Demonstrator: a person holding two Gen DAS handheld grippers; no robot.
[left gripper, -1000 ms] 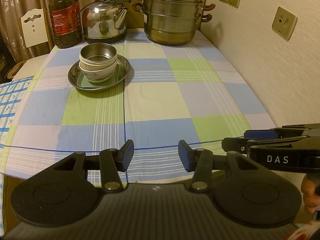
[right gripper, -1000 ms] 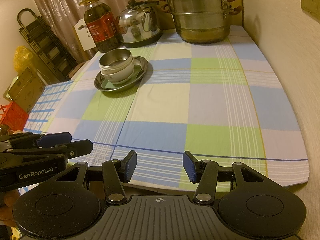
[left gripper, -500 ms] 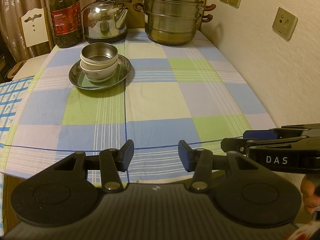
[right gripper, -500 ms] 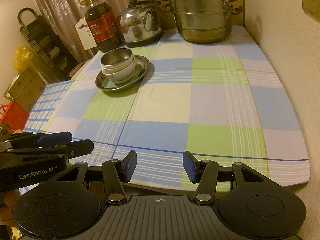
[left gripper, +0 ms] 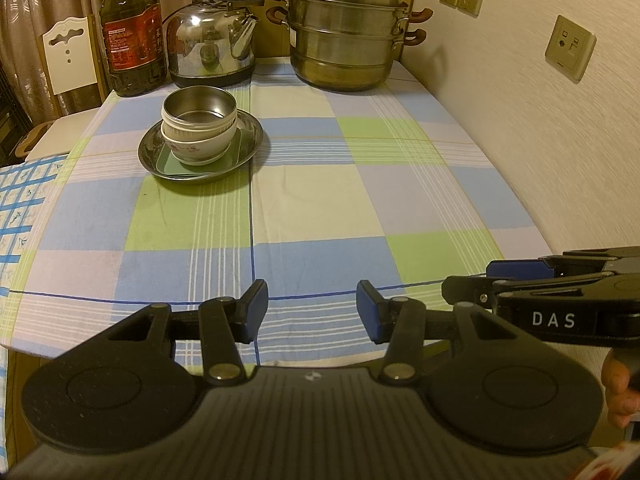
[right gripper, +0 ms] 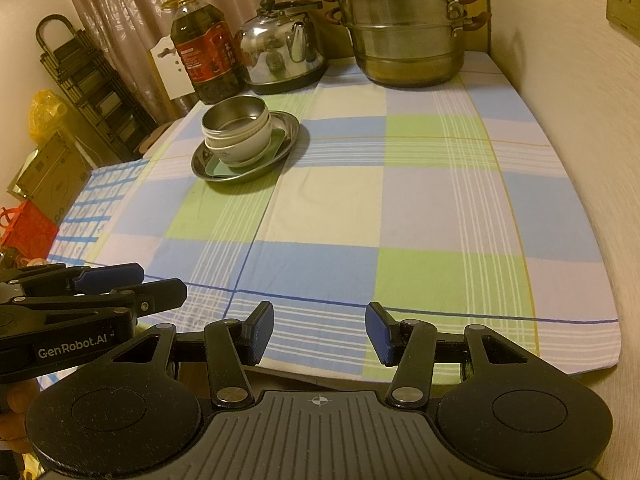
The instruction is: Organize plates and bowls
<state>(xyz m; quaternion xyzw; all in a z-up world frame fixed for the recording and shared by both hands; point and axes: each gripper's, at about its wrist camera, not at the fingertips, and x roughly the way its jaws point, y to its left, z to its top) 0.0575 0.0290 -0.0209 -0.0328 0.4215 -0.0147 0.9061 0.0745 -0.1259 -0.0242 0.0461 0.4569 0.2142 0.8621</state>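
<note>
A steel bowl (left gripper: 200,110) sits nested in white ceramic bowls (left gripper: 208,146), stacked on a pale green square plate (left gripper: 230,160) inside a round steel plate (left gripper: 250,144), at the far left of the checked tablecloth. The stack also shows in the right wrist view (right gripper: 236,128). My left gripper (left gripper: 312,306) is open and empty over the table's near edge. My right gripper (right gripper: 320,330) is open and empty beside it, also at the near edge. Each gripper shows at the side of the other's view.
At the back stand an oil bottle (left gripper: 134,36), a steel kettle (left gripper: 212,46) and a large stacked steamer pot (left gripper: 346,34). A wall with sockets (left gripper: 570,48) runs along the right. A chair back (left gripper: 70,58) and a black rack (right gripper: 92,84) stand left.
Both grippers have drifted very slightly; the view of the table shifts a little. Nothing on the table has moved.
</note>
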